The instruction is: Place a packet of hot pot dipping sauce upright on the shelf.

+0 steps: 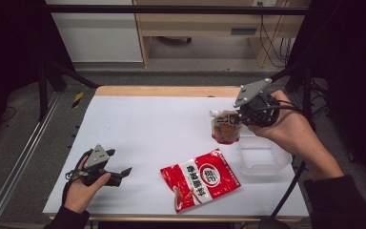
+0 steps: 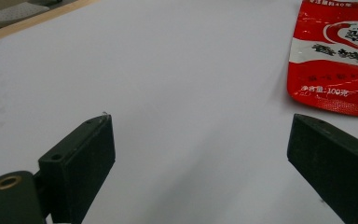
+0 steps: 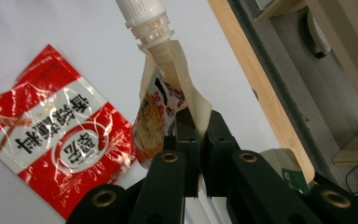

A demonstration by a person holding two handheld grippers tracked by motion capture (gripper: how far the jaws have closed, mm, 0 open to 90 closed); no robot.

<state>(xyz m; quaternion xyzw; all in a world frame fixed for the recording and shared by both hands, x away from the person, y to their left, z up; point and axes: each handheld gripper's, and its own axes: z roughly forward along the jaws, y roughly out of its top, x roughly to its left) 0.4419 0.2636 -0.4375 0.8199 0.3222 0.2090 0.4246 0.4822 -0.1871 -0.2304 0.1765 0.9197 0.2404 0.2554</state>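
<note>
So far, approx halfway by my read. The right gripper (image 1: 238,116) has its fingers (image 3: 186,135) clamped tight on the side edge of the spouted pouch (image 1: 226,127), lifted off the bench (image 1: 147,129) and hanging just beside the clear container (image 1: 263,157) at the bench's right edge, w/ the white cap (image 3: 142,14) pointing away from the gripper. In the right gripper view the pouch is pinched thin between the fingers, body sagging to one side.

Red sachet (image 1: 200,179) lies flat on the bench, near the front, untouched, well apart from both grippers. Left gripper (image 1: 119,175) rests low at the front left, fingers (image 2: 81,163) spread wide w/ nothing between them; the sachet's corner shows ahead in the left gripper view.

Container looks empty as far as I can tell. Prob left to do: drop the pouch in, then fetch the sachet, likely w/ the left.
</note>
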